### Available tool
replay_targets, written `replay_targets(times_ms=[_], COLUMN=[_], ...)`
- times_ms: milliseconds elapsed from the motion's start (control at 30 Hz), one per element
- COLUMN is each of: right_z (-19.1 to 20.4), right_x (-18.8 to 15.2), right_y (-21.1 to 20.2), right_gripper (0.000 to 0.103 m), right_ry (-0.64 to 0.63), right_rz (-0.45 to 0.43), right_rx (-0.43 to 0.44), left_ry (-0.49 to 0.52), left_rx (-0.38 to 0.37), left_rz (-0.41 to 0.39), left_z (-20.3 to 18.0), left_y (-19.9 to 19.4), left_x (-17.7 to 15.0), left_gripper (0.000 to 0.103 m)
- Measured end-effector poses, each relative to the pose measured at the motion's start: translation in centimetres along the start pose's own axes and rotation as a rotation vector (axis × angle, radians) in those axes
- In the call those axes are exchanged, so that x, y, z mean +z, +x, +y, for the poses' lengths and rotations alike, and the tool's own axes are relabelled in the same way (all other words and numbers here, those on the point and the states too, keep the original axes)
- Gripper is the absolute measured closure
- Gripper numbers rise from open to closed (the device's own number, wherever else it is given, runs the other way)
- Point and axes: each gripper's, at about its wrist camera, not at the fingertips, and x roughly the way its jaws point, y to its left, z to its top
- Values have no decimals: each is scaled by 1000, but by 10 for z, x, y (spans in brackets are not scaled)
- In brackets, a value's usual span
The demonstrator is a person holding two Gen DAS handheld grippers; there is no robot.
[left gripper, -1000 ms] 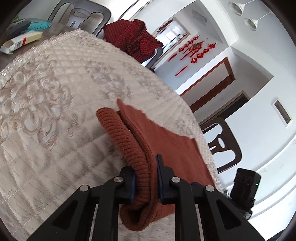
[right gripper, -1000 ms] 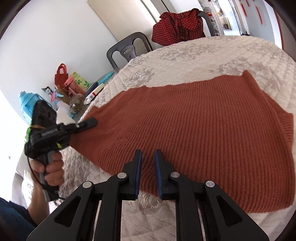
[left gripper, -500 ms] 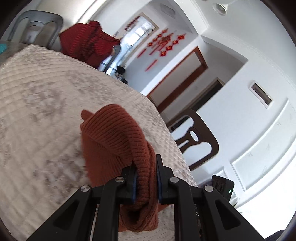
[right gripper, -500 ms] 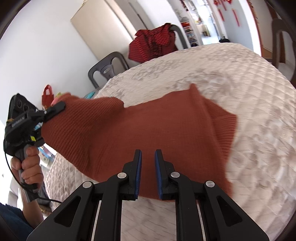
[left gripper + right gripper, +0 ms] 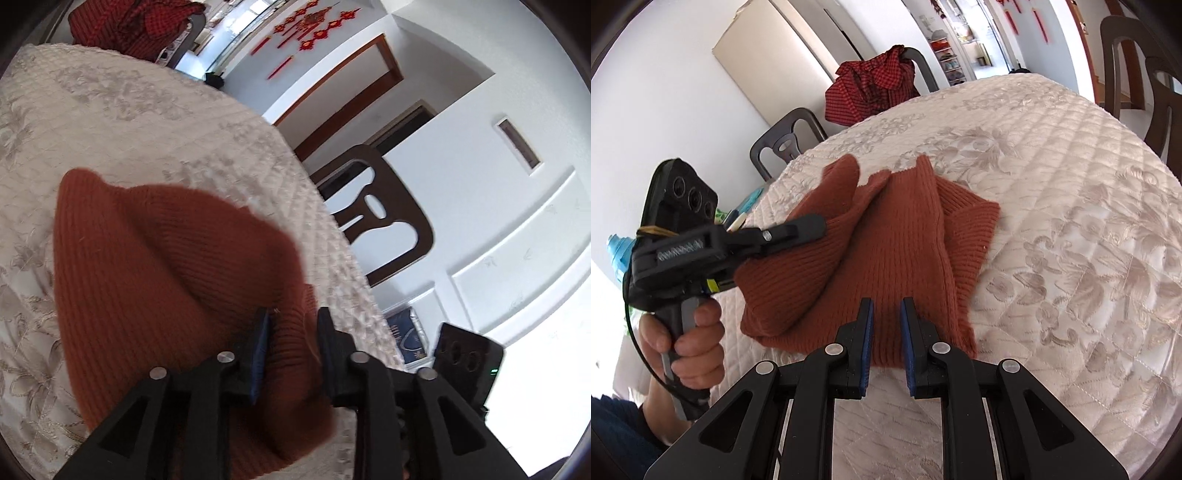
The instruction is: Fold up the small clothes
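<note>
Right gripper [image 5: 886, 314]: nearest the lens; blue-padded jaws stand apart with a gap between them, over the near hem of the sweater, gripping nothing. Gap same as 0.5 s and 1.0 s ago.
Left gripper [image 5: 291, 325]: jaws now parted around a thick roll of knit. At 0.5 s ago they pinched that edge tightly; the gap is clearly wider now. Judged: releasing, or just released.
Left gripper, seen from the right wrist [image 5: 809, 230]: fingers reach over the left part of the garment; cloth bunches beneath them.
Rust knit sweater [image 5: 894, 251]: lies on the quilted tablecloth [image 5: 1071, 221], left side carried over onto the middle. At 1.0 s ago it was spread flat and wide; now a narrower, layered heap.
Meaning: first side fold looks laid down. Layers are lumpy, not flat; smoothing likely needed before the next fold.
Far: red checked garment [image 5: 875, 88] draped on a chair [image 5: 786, 142] beyond the table, untouched.
</note>
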Motion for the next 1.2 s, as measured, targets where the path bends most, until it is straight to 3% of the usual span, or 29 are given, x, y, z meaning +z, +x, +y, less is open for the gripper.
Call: replay_targets(times_ms=[33, 100, 233, 333, 467, 600, 900, 967, 1100, 1200], right_z=[0, 0, 4, 5, 7, 8, 3, -1, 1, 1], right_x=[-1, -2, -4, -6, -4, 3, 23, 25, 28, 30], right_y=[0, -1, 5, 13, 17, 20, 36, 39, 44, 44], right_gripper=[69, 57, 54, 48, 47, 47, 47, 48, 77, 81], right_ry=[2, 10, 25, 52, 70, 118, 240, 274, 269, 262], right_rz=[0, 3, 40, 71, 77, 72, 65, 57, 58, 54], right_rx=[16, 73, 186, 261, 321, 375, 366, 359, 300, 273], left_ry=[11, 46, 76, 35, 9, 58, 135, 138, 149, 154], left_rx=[-15, -26, 47, 91, 115, 132, 203, 218, 229, 229], left_rz=[-8, -37, -86, -85, -87, -101, -148, -141, -133, -132], left_z=[-4, -12, -6, 16, 36, 32, 32, 35, 38, 37], left_y=[-5, -15, -34, -40, -46, -54, -74, -74, -71, -68], left_x=[0, 0, -4, -7, -17, -23, -33, -36, -40, -36], left_gripper=[70, 66, 63, 63, 63, 63, 63, 63, 63, 63])
